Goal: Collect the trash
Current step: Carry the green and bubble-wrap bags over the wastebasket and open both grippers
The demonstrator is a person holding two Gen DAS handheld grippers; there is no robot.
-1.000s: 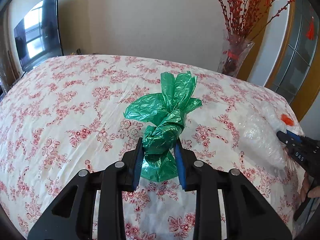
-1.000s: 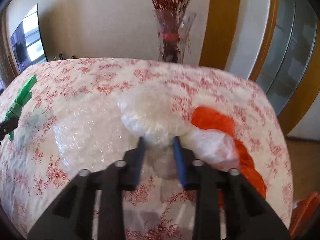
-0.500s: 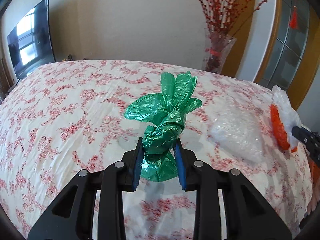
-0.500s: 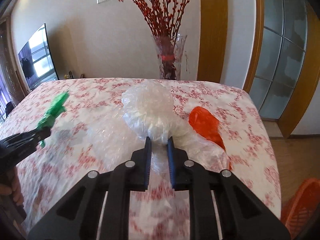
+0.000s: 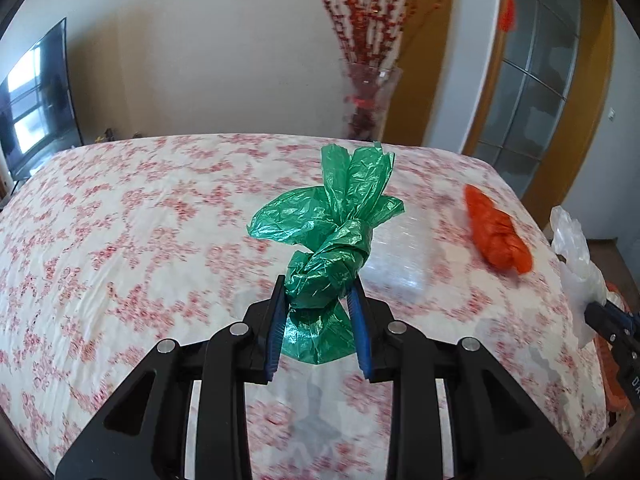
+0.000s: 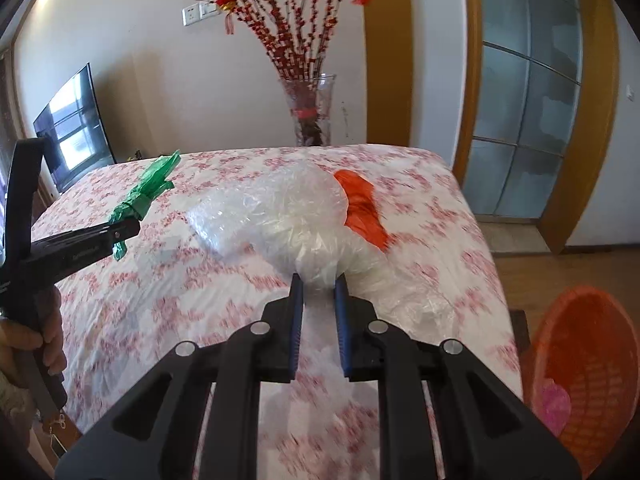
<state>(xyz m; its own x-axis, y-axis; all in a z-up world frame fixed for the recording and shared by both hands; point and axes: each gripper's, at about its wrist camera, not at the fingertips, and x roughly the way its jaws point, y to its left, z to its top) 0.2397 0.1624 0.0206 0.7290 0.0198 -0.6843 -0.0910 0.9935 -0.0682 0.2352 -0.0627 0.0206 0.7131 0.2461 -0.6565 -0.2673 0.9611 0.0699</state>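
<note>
Two hand-held grippers each carry a piece of trash above a surface point(image 5: 120, 240) draped in a red-floral cloth. At 6 o'clock in the left wrist view, the left hand-held gripper point(image 5: 318, 304) is clamped on the knotted neck of a green plastic bag point(image 5: 340, 236), whose crumpled top fans up toward 12 o'clock. At 6 o'clock in the right wrist view, the right hand-held gripper point(image 6: 318, 292) is clamped on a clear plastic bag point(image 6: 280, 216), which balloons up toward 12 o'clock. An orange plastic bag point(image 5: 496, 236) lies on the cloth at 3 o'clock in the left view, apart from both tools. An orange mesh basket point(image 6: 580, 372) stands off the surface's edge at 4 o'clock in the right view, with something pink inside. A glass vase of red-berried branches point(image 6: 308, 108) stands against the wall at 12 o'clock, and a television point(image 6: 72, 140) hangs at 9 o'clock.
</note>
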